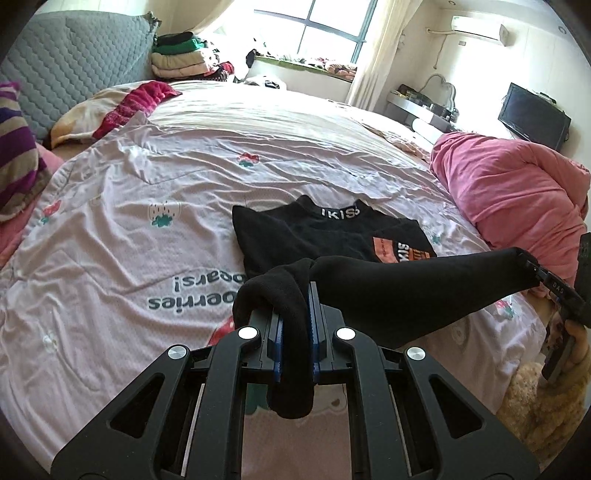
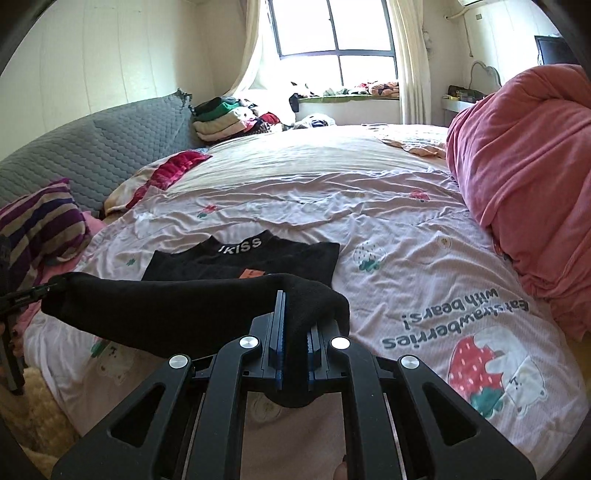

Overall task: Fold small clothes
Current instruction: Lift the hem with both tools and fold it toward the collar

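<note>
a black garment (image 1: 406,284) hangs stretched in the air between the two grippers, above the near edge of the bed (image 1: 184,184). the left gripper (image 1: 295,325) has its blue-padded fingers (image 1: 276,332) clamped on one bunched end of the cloth, which spills over the top of the fingers and droops below them. the right gripper (image 2: 293,343) pinches the other end the same way, its fingers (image 2: 279,332) closed tight on the fabric. in the left wrist view the right gripper shows at the far right edge, with a hand (image 1: 576,347) around its handle.

just beyond the hanging piece, a black top (image 2: 243,258) with a white-lettered collar and an orange patch lies flat on the pale pink quilt (image 2: 369,206) printed with strawberries and bears. a bundled pink blanket (image 2: 517,184) sits heaped at the right side of the bed. a striped pillow (image 2: 40,221) lies at the left by the grey quilted headboard (image 2: 92,155), and a stack of folded clothes (image 2: 221,122) rests at the far corner near the window (image 2: 332,33).
</note>
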`<state>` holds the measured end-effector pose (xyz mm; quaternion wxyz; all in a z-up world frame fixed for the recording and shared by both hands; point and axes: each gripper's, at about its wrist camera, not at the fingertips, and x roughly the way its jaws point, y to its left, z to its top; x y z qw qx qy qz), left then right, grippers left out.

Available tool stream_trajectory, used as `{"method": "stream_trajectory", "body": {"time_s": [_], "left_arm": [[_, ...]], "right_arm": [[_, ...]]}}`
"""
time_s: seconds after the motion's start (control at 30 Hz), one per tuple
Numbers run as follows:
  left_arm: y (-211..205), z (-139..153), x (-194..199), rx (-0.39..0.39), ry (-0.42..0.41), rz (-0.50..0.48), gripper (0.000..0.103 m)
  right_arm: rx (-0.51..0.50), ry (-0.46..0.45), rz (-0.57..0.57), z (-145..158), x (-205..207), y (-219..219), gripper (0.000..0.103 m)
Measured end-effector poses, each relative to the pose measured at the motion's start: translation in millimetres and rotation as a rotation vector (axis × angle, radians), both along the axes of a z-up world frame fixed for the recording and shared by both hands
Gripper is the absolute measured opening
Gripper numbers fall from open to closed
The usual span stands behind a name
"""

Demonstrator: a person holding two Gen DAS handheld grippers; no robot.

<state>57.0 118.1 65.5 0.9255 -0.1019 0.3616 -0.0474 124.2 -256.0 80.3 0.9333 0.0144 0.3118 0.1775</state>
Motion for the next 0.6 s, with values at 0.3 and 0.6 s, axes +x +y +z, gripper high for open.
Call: {"method": "stream_trajectory", "body": {"time_s": [0.3, 0.6], "left_arm": [[0, 0, 32, 0.029, 0.000, 0.010, 0.005], [7, -7, 71, 0.048, 0.017, 0.035, 0.005]], "right_arm": [[-0.044, -0.007, -0.036, -5, 32, 11, 0.008], [-0.060, 0.019, -0.052, -12, 75, 23, 0.008]]}}
